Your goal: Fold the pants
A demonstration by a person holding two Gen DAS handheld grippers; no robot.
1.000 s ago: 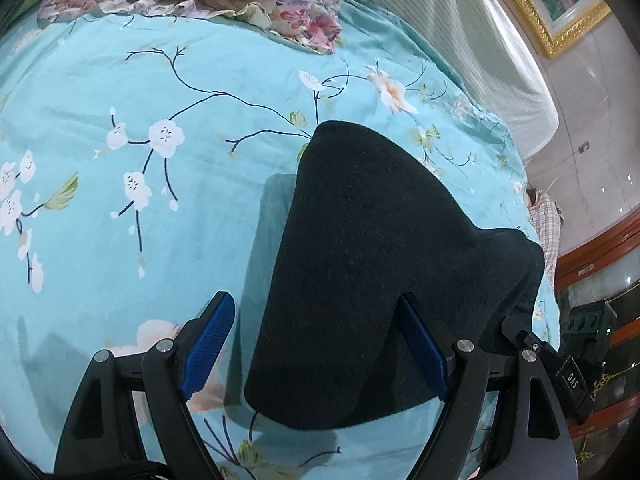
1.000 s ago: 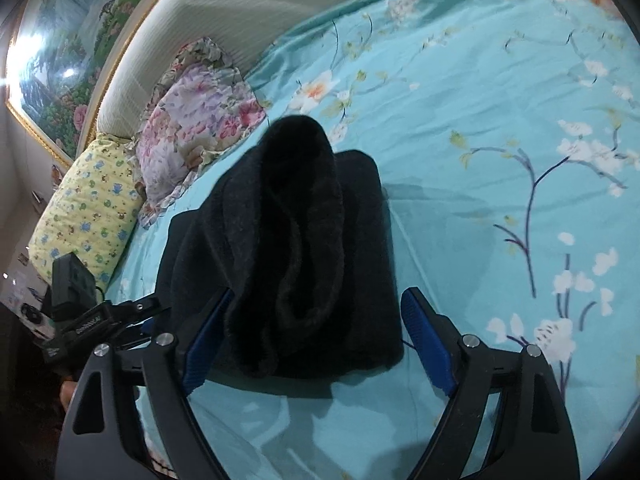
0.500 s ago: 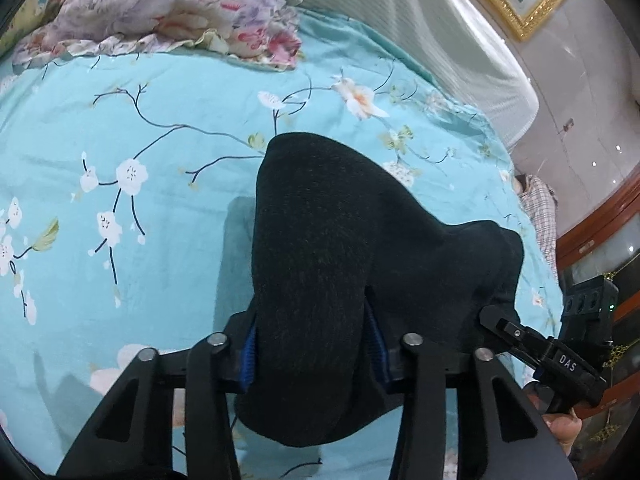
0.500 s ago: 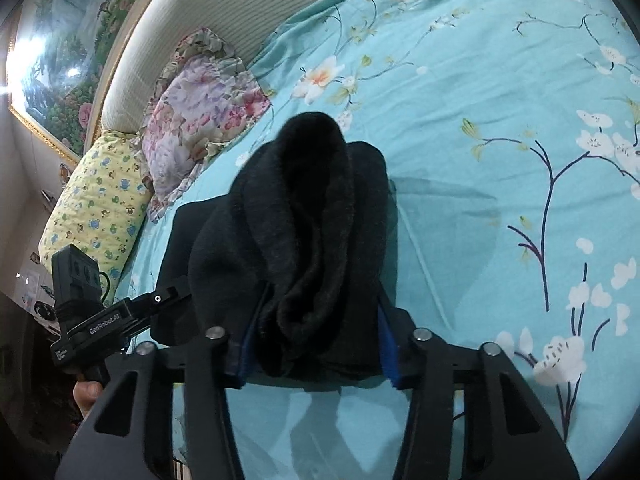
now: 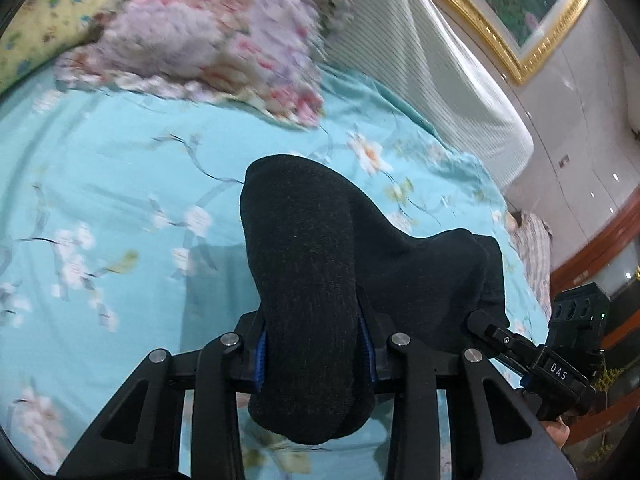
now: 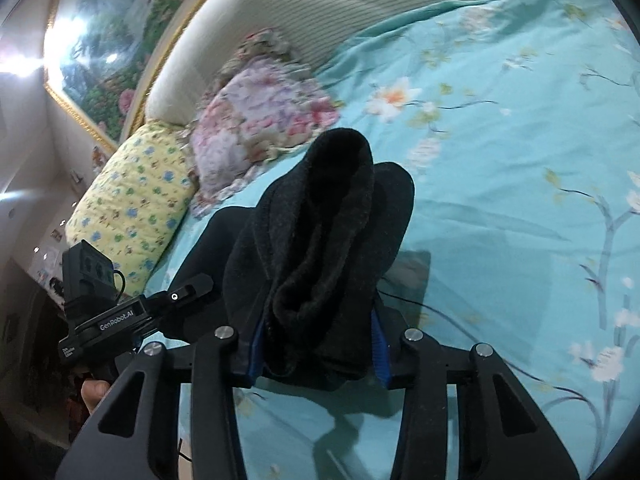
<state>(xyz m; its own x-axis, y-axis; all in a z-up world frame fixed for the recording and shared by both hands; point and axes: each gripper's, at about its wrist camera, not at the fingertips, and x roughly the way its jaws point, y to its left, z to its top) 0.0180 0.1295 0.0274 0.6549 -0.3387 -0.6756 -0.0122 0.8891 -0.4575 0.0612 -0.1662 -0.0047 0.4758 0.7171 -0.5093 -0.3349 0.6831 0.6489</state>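
Dark, thick folded pants (image 5: 308, 248) lie bunched on a turquoise flowered bed sheet (image 5: 100, 184). My left gripper (image 5: 314, 350) has its blue pads pressing one end of the bundle, the jaws still closing on the cloth. In the right wrist view the same pants (image 6: 332, 232) stand up in thick folds, and my right gripper (image 6: 318, 350) squeezes the other end between its pads, its jaws also closing. Both ends hang lifted above the sheet. Each view shows the other gripper beside the bundle, held by a hand.
A pink flowered pillow (image 5: 208, 40) and a yellow printed pillow (image 6: 132, 200) lie at the head of the bed against a striped padded headboard (image 5: 420, 52). A gold-framed painting (image 6: 108, 52) hangs above. A wooden rail (image 5: 596, 240) runs beyond the bed's right edge.
Both grippers went from wide open around the pants' ends to pinching them, then rose with the cloth. The views tilted up, showing more pillows and headboard.
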